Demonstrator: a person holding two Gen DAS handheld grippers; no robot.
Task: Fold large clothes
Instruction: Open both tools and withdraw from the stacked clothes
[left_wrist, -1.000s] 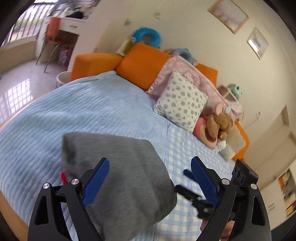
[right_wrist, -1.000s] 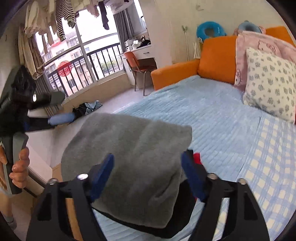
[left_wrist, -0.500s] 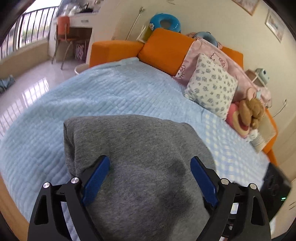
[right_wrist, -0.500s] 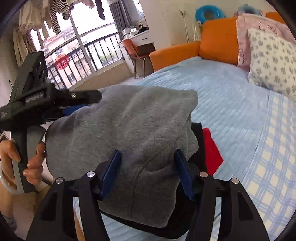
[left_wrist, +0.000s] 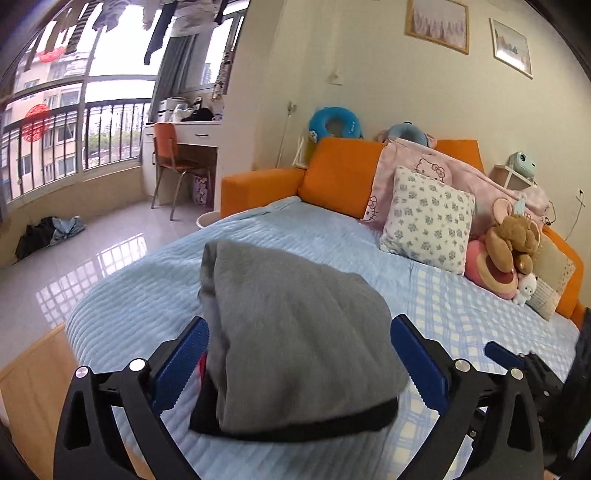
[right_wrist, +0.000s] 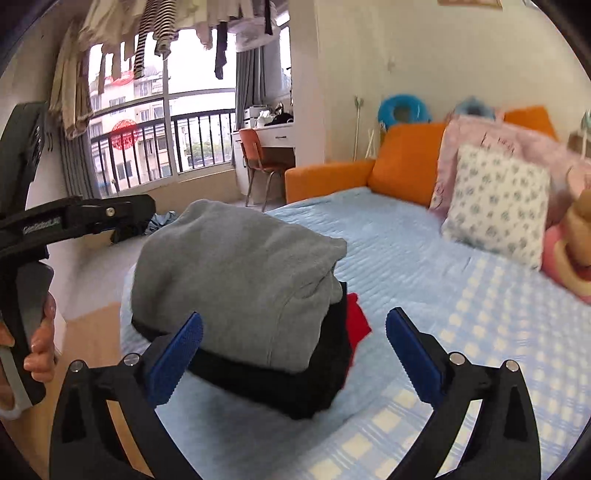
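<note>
Since earlier: both grippers have backed off | left gripper (left_wrist: 297, 360) jaws opening wide, unclamped | right gripper (right_wrist: 293, 352) likewise | folded grey garment (right_wrist: 240, 277) atop black garment (right_wrist: 295, 384), near bed (right_wrist: 424, 258) edge

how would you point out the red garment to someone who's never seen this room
Start at the light blue bed and find the pile of folded clothes at its near corner: a grey sweatshirt on a black garment. The red garment is the only bright piece, a small flap peeking out beside the black layer.
</note>
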